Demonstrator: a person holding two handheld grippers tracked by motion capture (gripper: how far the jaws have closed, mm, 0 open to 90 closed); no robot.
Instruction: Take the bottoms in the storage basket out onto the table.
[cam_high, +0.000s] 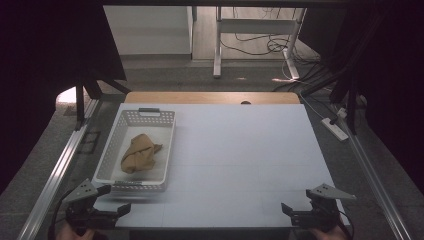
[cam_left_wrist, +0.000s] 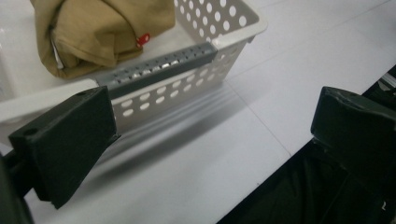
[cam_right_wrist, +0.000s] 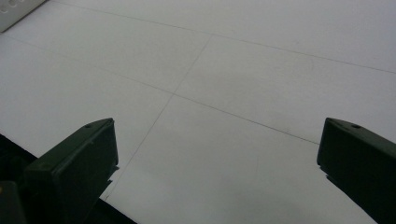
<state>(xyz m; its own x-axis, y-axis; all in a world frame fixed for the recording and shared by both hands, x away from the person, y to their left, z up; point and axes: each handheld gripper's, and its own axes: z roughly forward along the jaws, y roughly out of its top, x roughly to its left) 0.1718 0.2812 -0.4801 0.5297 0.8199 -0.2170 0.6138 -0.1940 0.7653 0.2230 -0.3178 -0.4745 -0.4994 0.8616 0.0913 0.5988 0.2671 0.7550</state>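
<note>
Near edge, left corner: left gripper (cam_high: 116, 199), jaws spread wide and empty, poised just short of the basket's near wall. Near edge, right corner: right gripper (cam_high: 286, 208), jaws likewise wide apart, holding nothing, over bare white table (cam_high: 240, 150) — well apart from the basket.

Just beyond the left gripper: white perforated basket (cam_high: 112, 141), standing on the left part of the table, long axis running near to far. Grey handle strip (cam_left_wrist: 159, 70) along its near rim, seen close in the left gripper view between the two black jaws.

Inside the basket, toward its middle: crumpled tan cloth (cam_high: 139, 153), resting on the basket floor — small red tag (cam_left_wrist: 143, 39) at one fold.

Far edge: wooden strip (cam_high: 210, 97) of tabletop; beyond it, floor, desk legs (cam_high: 218, 47) and trailing cables (cam_high: 272, 46).
</note>
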